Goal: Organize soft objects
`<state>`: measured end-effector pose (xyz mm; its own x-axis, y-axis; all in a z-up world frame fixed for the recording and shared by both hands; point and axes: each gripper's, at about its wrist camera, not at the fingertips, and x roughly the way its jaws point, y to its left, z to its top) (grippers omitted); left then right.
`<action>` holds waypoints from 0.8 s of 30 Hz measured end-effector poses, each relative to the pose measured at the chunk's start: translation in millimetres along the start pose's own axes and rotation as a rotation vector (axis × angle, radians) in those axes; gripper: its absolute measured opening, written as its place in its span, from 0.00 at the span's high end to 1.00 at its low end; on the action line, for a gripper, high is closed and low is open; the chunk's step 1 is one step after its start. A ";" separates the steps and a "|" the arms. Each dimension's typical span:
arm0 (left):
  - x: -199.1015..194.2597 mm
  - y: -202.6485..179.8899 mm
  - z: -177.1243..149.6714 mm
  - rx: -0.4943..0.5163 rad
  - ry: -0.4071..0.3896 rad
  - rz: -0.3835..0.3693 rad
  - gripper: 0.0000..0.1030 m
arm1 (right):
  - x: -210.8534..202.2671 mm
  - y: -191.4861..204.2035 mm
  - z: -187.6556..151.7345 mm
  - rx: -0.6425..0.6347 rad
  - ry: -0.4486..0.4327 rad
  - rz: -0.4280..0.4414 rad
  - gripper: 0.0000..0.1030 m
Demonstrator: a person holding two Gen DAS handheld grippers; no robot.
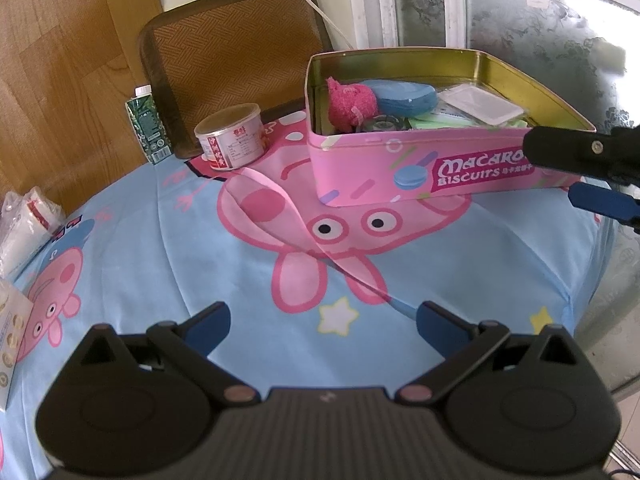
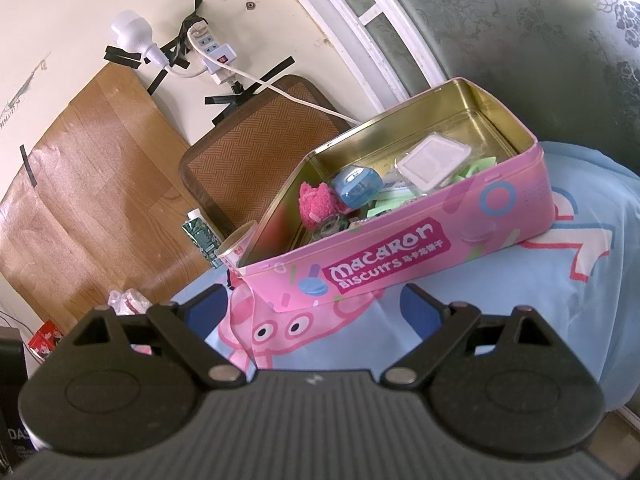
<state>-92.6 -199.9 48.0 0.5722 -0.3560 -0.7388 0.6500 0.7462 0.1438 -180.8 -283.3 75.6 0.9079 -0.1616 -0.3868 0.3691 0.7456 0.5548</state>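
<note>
An open pink "Macaron Biscuits" tin [image 1: 372, 176] [image 2: 400, 256] stands on the far part of the cartoon-pig tablecloth [image 1: 160, 248] [image 2: 540, 300]. Inside lie a fuzzy pink soft toy [image 1: 350, 105] [image 2: 318, 204], a blue round case [image 1: 404, 98] [image 2: 356, 188], a clear plastic box [image 1: 480, 107] [image 2: 434, 162] and green packets. My left gripper [image 1: 322, 326] is open and empty, low over the cloth in front of the tin. My right gripper [image 2: 310, 308] is open and empty, just before the tin's front wall; its fingers [image 1: 568, 150] show at the right edge of the left wrist view.
A small round can [image 1: 232, 138] [image 2: 238, 246] and a green carton [image 1: 147, 128] [image 2: 202, 236] stand left of the tin. Plastic-wrapped packs [image 1: 24, 220] lie at the table's left edge. A woven chair back [image 1: 236, 52] and a patterned glass door [image 1: 540, 20] are behind.
</note>
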 end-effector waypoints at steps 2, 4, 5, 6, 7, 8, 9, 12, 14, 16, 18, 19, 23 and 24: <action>-0.9 -0.2 0.4 -0.001 -0.005 0.002 0.00 | -0.1 0.4 0.0 0.000 0.000 0.000 0.08; -1.9 -0.5 0.8 0.000 -0.010 0.004 0.00 | -0.5 0.7 -0.2 -0.001 -0.001 0.000 0.08; -2.3 -0.6 1.0 0.000 -0.012 0.004 0.00 | -0.8 0.7 -0.2 -0.002 -0.001 -0.001 0.08; -2.7 -0.6 1.3 -0.001 -0.013 0.004 0.00 | -0.8 1.2 -0.2 -0.003 -0.001 -0.001 0.08; -3.3 -0.6 1.5 -0.002 -0.015 0.003 0.00 | -1.2 0.8 -0.1 -0.003 -0.001 0.000 0.08; -3.8 -0.8 1.5 -0.002 -0.016 0.002 0.00 | -1.1 1.1 0.1 -0.003 -0.001 -0.001 0.08; -4.0 -0.9 1.7 -0.002 -0.017 0.003 0.00 | -0.9 1.4 0.2 -0.003 -0.001 -0.001 0.08; -4.1 -1.1 1.8 -0.002 -0.017 0.003 0.00 | -0.7 1.4 0.5 -0.003 -0.001 -0.001 0.08; -4.1 -1.2 1.9 -0.002 -0.018 0.003 0.00 | -0.8 1.3 0.6 -0.004 -0.001 -0.001 0.08; -4.1 -1.1 2.0 -0.003 -0.018 0.003 0.00 | -1.1 1.0 0.5 -0.004 -0.001 -0.001 0.08; -3.8 -0.9 1.7 -0.003 -0.018 0.003 0.00 | -0.7 1.5 0.5 -0.003 -0.001 -0.002 0.08; -3.9 -0.9 1.9 -0.004 -0.018 0.003 0.00 | -0.9 1.4 0.4 -0.003 -0.001 -0.002 0.08; -4.2 -0.3 3.4 -0.007 -0.018 0.003 0.00 | -1.1 1.3 0.5 -0.003 -0.001 -0.003 0.08; -4.6 -0.3 3.9 -0.008 -0.020 0.003 0.00 | -0.6 2.3 0.5 -0.003 -0.001 -0.003 0.08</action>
<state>-93.5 -200.6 53.9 0.5841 -0.3644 -0.7253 0.6438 0.7521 0.1407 -180.3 -281.9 77.5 0.9069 -0.1645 -0.3879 0.3714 0.7469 0.5516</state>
